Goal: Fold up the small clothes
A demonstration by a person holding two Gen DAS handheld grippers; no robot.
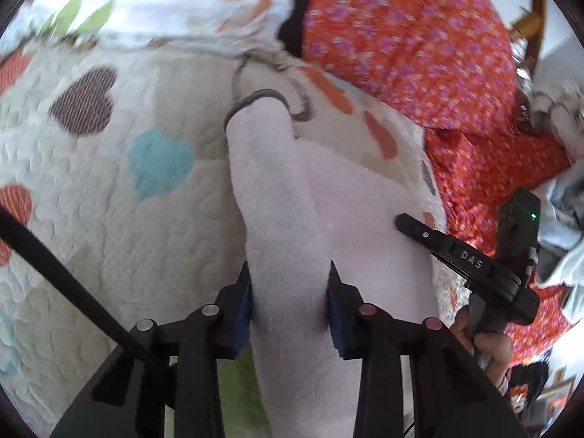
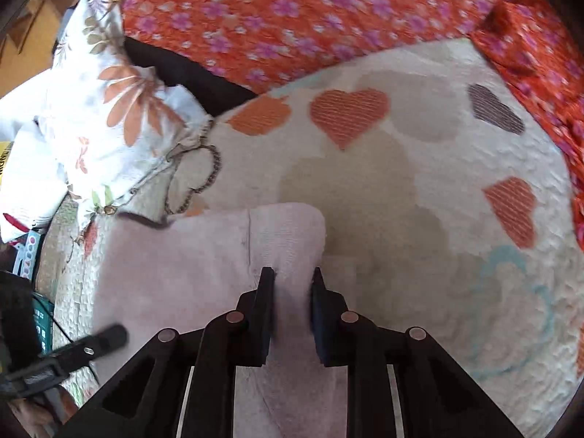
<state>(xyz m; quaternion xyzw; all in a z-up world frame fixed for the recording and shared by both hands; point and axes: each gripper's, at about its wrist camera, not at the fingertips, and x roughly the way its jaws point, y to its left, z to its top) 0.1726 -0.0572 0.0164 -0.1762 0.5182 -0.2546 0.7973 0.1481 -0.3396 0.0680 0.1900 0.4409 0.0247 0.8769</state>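
A pale pink fleecy small garment (image 1: 292, 219) with a grey-trimmed end (image 1: 255, 100) lies on a cream quilt with coloured hearts (image 1: 109, 182). My left gripper (image 1: 290, 273) is shut on a raised fold of it. The right gripper's fingers (image 1: 423, 233) show at the garment's right edge. In the right wrist view the garment (image 2: 182, 273) lies flat and my right gripper (image 2: 292, 281) is shut on its folded right part. The left gripper's finger (image 2: 102, 339) shows at lower left.
A red floral cloth (image 1: 419, 36) covers the bed behind the quilt (image 2: 401, 182). A white floral garment (image 2: 109, 109) and a bead chain (image 2: 208, 175) lie at the quilt's far edge. A wooden chair (image 1: 525, 25) stands at the upper right. Boxes and clutter (image 2: 25, 255) lie beside the bed.
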